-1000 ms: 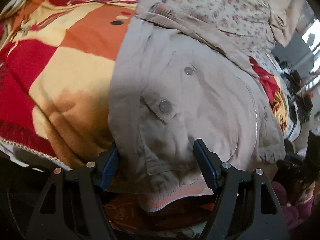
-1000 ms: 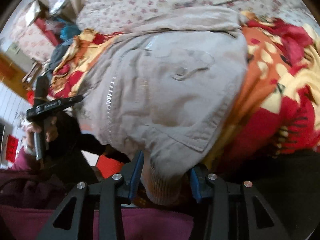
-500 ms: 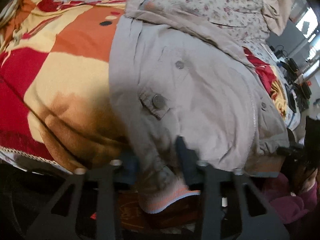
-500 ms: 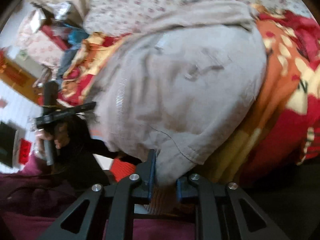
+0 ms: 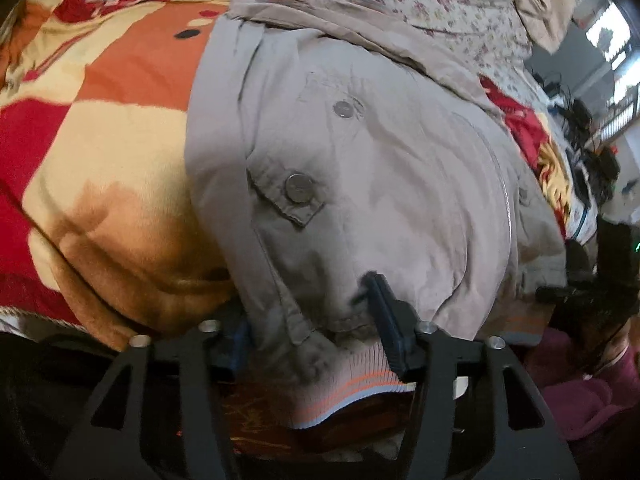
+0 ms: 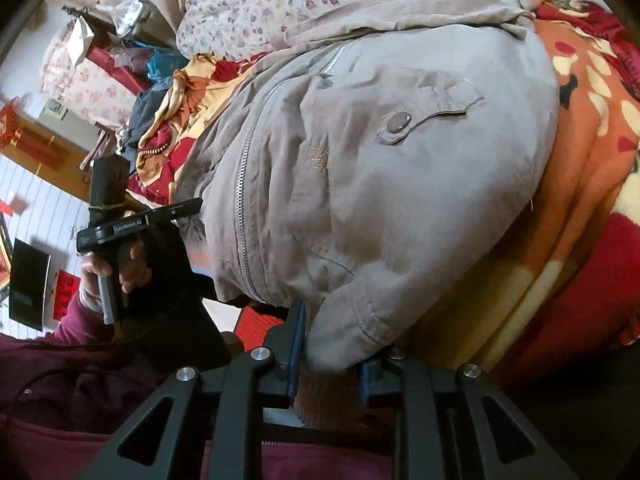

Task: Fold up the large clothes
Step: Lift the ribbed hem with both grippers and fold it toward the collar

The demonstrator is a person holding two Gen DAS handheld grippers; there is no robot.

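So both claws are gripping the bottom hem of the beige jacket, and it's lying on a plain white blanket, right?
Not quite. The left claw and right claw do pinch the hem of the beige jacket, but the blanket under it is not plain white: it is patterned in red, orange and cream. Both wrist views show this.

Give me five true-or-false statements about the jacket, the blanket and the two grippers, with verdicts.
1. The jacket is beige. True.
2. The jacket lies on a plain white sheet. False: it lies on a red, orange and cream blanket.
3. The left hand-held gripper has the jacket's ribbed hem between its fingers. True.
4. The right hand-held gripper is empty. False: it is shut on the hem.
5. The jacket's front closes with a zipper. True.
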